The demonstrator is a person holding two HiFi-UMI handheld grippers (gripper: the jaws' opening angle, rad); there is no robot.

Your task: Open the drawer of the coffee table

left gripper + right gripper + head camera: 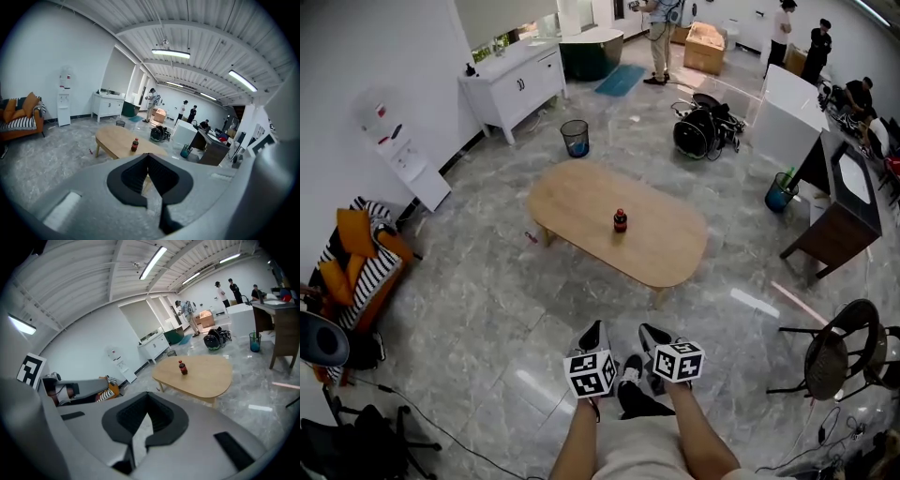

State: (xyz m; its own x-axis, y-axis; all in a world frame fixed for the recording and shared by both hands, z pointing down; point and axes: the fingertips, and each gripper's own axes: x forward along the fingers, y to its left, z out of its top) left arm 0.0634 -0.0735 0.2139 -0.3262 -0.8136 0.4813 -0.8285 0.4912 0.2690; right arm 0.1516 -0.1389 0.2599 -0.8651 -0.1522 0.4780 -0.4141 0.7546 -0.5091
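Oval wooden coffee table [581,202], far: likely rigid, heavy; drawer pull unseen. Left gripper [592,336], right gripper [654,337]: clenched, empty.

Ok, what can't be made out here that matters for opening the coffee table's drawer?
- Drawer: no front or handle shows on the coffee table. The head view sees only its top, and both gripper views show it far off and small.
- Bottle on it: label too small to read in any view.
- Small pink thing just left of the table, head view: too small to identify.
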